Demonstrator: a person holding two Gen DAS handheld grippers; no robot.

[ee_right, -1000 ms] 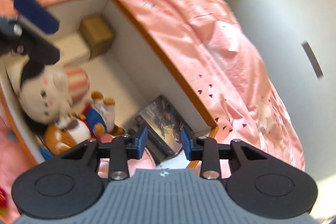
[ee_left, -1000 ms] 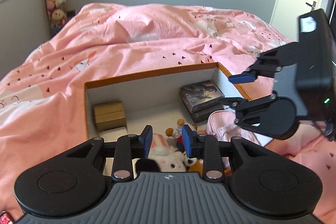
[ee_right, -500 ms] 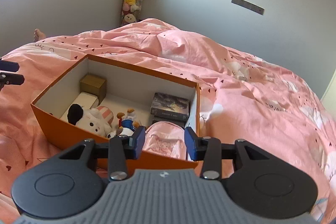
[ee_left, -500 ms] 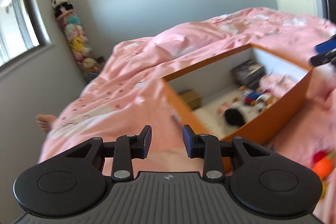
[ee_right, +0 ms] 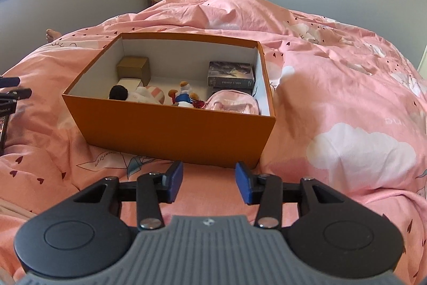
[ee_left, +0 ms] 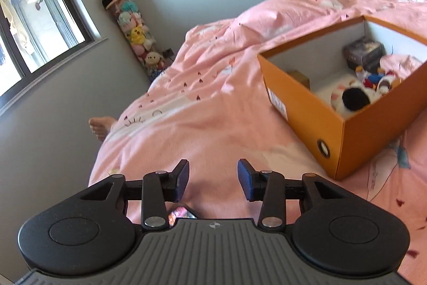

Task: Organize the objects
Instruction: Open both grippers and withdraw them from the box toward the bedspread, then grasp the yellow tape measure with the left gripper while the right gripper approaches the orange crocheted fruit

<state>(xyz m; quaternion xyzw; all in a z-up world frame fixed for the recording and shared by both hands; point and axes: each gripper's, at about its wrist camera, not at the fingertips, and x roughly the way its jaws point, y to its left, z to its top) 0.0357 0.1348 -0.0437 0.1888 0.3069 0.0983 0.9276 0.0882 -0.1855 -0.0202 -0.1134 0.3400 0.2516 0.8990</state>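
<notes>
Noting both claws withdrawn from orange box [ee_right: 170, 130] since a second ago, when both hovered over its contents. Left gripper [ee_left: 213, 176]: jaws just been opening, now apart, nothing between, pink duvet [ee_left: 208, 108] beneath. Right gripper [ee_right: 209, 182]: same, jaws just been opening, apart, empty. We judge last deposit finished, next item being sought. Box sits ahead of right claw, just beyond fingertips; well off to right of left claw. Small colourful item [ee_left: 181, 213] lies close under left claw, partly hidden.
</notes>
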